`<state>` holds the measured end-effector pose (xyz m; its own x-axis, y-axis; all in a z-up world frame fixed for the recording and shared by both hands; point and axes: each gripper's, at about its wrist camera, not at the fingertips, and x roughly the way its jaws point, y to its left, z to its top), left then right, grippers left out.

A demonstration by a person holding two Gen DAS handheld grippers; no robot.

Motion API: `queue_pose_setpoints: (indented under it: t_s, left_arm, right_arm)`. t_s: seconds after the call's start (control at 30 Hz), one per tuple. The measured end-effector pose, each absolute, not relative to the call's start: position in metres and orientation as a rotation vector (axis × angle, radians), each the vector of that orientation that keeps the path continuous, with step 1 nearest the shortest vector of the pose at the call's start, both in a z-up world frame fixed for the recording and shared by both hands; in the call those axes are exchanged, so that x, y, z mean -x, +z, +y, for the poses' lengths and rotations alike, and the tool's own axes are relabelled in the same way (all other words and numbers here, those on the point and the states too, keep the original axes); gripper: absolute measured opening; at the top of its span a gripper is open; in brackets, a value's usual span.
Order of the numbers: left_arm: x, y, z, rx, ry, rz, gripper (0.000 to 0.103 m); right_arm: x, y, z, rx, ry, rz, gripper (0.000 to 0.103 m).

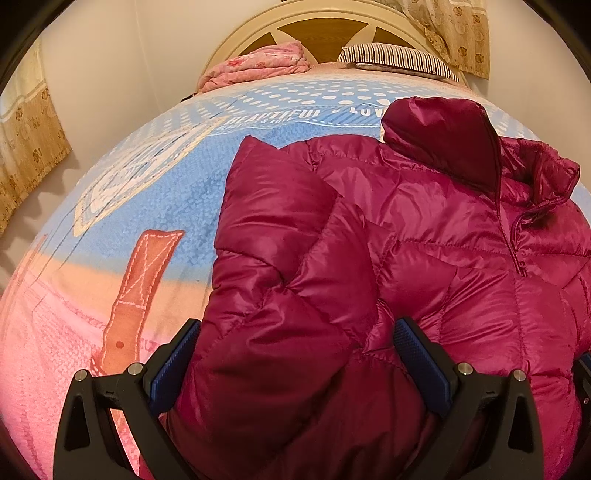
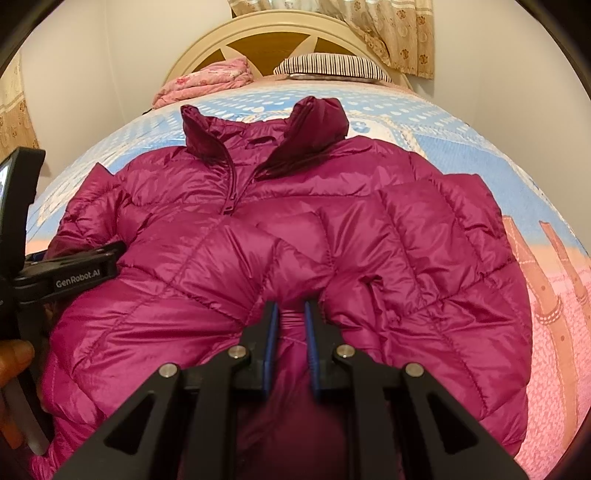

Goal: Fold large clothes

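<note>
A magenta puffer jacket lies front up on the bed, zipped, with its collar toward the headboard. In the left wrist view its sleeve runs down toward me and fills the gap between the wide-spread blue pads of my left gripper, which stands open around it. My right gripper is shut on a gathered pinch of the jacket's fabric, apparently the end of the other sleeve, folded across the front. One finger of the left gripper shows at the jacket's left side.
The bed carries a blue, white and pink patterned cover. A folded pink blanket and a striped pillow lie by the cream headboard. Curtains hang behind. A person's hand holds the left gripper.
</note>
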<state>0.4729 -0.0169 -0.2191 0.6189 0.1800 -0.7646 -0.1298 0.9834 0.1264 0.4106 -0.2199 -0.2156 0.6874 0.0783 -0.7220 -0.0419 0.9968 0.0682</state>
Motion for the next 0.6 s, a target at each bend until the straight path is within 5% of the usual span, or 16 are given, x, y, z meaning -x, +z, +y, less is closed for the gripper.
queue_pose_setpoints:
  t_s: [0.6]
  left_arm:
    - [-0.4724, -0.2193, -0.0208, -0.086, 0.192, 0.875, 0.102]
  right_arm:
    - [-0.409, -0.2148, -0.2207, -0.059, 0.073, 0.808, 0.017]
